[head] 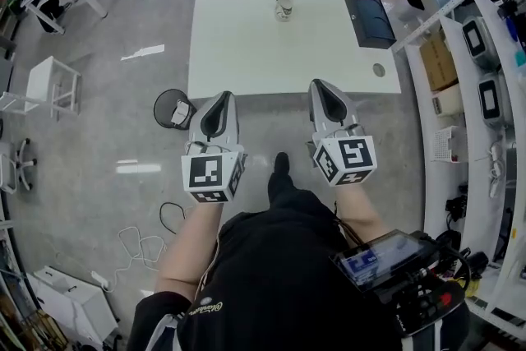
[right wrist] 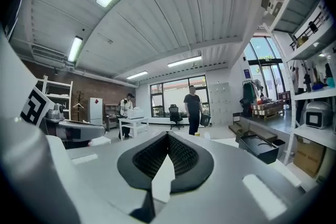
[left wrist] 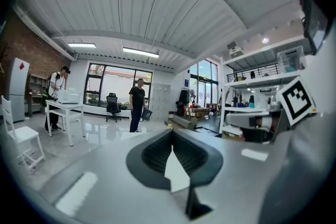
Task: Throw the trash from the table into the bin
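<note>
A small bottle (head: 284, 2) with a yellow cap stands upright near the far edge of the white table (head: 246, 53). A round black bin (head: 173, 108) with something white inside sits on the floor by the table's near left corner. My left gripper (head: 222, 97) (left wrist: 172, 134) is just right of the bin, short of the table's near edge. Its pads meet with nothing between them. My right gripper (head: 321, 85) (right wrist: 168, 135) reaches the table's near edge and is shut and empty as well. Both point roughly level towards the table.
A black open box (head: 370, 19) (right wrist: 257, 147) lies at the table's far right. Shelves with appliances (head: 485, 53) line the right side. A white chair (head: 49, 86) and floor cables (head: 140, 242) are at the left. A person (right wrist: 193, 107) (left wrist: 136, 105) stands beyond the table.
</note>
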{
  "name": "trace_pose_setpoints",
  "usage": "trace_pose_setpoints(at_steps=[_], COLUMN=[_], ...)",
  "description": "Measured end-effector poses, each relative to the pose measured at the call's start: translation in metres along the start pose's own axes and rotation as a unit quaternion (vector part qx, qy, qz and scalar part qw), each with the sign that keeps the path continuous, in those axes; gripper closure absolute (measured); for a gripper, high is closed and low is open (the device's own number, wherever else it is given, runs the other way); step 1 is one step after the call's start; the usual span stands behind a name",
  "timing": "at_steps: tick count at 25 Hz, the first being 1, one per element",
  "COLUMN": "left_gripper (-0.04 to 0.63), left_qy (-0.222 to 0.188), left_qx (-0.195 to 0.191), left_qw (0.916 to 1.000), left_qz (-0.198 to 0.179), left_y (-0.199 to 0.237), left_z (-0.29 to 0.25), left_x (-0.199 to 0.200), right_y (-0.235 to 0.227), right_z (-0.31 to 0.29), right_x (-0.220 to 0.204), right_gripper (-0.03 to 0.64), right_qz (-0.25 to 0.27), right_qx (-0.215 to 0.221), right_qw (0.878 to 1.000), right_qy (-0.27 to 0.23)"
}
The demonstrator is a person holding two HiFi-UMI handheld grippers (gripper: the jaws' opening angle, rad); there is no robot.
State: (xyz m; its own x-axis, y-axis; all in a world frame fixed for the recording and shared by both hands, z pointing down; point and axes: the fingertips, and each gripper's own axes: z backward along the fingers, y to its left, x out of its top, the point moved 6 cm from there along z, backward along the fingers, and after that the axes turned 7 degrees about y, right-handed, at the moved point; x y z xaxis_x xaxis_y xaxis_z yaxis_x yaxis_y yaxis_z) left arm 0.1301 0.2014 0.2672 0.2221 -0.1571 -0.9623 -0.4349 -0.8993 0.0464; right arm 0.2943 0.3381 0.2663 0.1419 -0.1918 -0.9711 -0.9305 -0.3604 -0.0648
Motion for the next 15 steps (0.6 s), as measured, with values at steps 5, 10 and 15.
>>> trace_pose_setpoints(at_steps=[5,10,15], left_gripper=[0.586,0.586,0.586], left_qy=[0.008,0.008,0.003], left_qx=[0.022,0.028,0.016], left_qw=[0.9997,0.9996,0.9999], left_qz=[0.007,0.007,0.001], left_y=[-0.005,-0.008,-0.003], left_z=[-0.066,-0.104,-0.124], left_x=[0.017,0.032,0.042], right_y=[-0.050,-0.084,-0.089], right_z=[-0.057,-0.088,-0.104], right_x=[0.019,0.038,0.044], right_gripper=[0.617,0.617,0.617], right_qz=[0.002,0.003,-0.011], right_qx=[0.024,0.025,0.022], right_qw=[1.000,1.000,1.000], right_qy=[0.002,-0.006,-0.007])
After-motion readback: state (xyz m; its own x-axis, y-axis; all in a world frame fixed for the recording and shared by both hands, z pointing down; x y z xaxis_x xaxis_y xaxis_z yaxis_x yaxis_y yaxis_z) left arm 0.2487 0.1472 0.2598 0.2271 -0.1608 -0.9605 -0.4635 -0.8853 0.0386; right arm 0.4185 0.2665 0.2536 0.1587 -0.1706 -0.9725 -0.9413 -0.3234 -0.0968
